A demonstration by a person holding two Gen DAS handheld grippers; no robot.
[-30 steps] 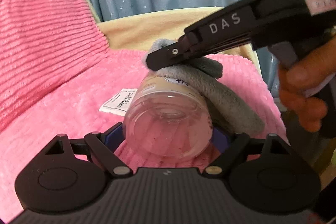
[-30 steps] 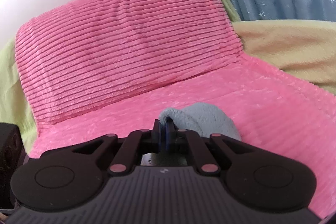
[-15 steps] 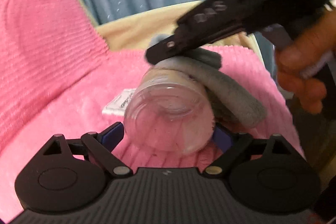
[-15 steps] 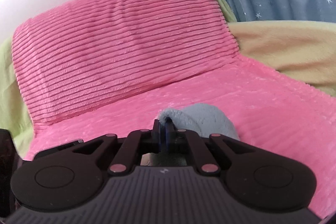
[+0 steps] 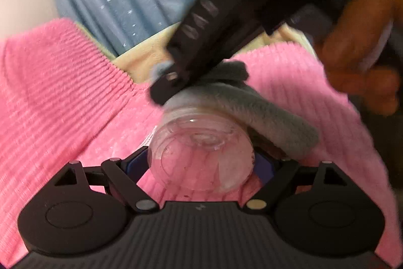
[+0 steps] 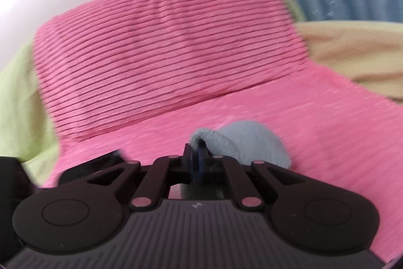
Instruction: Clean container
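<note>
Container, clear and lying on its side, base toward the camera, clamped between the pads of the left claw above the pink blanket. Right claw pinched fully onto a grey cloth, pressed over the far end of the container, blurred. Hand gripping the handle at upper right.
</note>
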